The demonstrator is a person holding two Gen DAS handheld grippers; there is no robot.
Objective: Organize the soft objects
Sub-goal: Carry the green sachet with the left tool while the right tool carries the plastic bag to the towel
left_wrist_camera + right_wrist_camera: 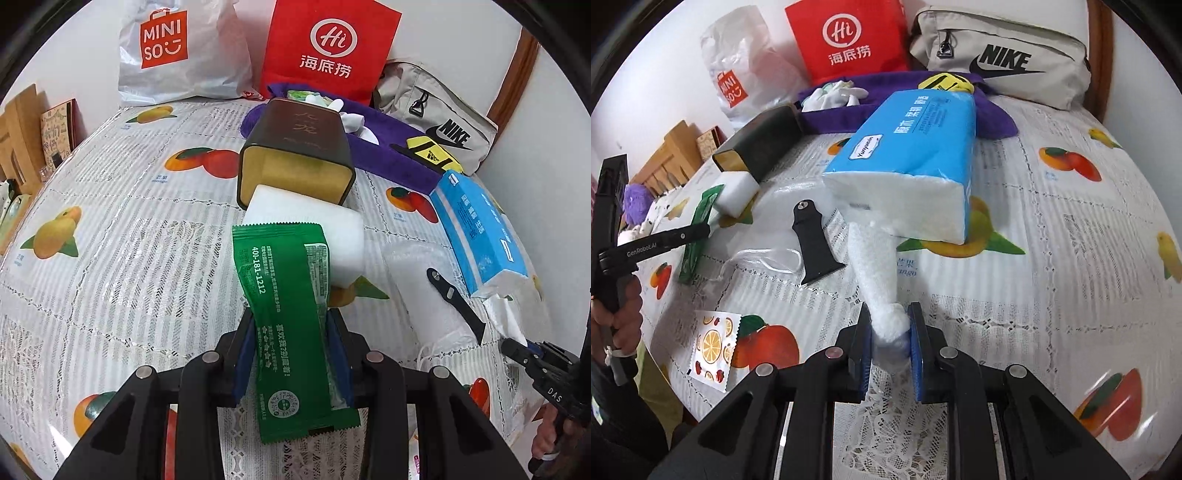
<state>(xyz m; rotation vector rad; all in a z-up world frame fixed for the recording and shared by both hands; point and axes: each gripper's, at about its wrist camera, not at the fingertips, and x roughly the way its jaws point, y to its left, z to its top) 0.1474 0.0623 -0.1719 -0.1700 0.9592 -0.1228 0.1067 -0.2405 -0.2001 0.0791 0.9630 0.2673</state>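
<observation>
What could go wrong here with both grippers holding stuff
The right gripper is shut on a tissue trailing from the blue pack; pulling may tear it or drag the pack along. The left gripper pinches the green packet near its lower half, so the top could droop against the white sponge and nudge it.

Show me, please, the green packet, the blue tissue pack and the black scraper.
green packet [291, 325], left wrist view, middle of wrapper
blue tissue pack [916, 140], right wrist view, top face
black scraper [814, 247], right wrist view, its body
</observation>
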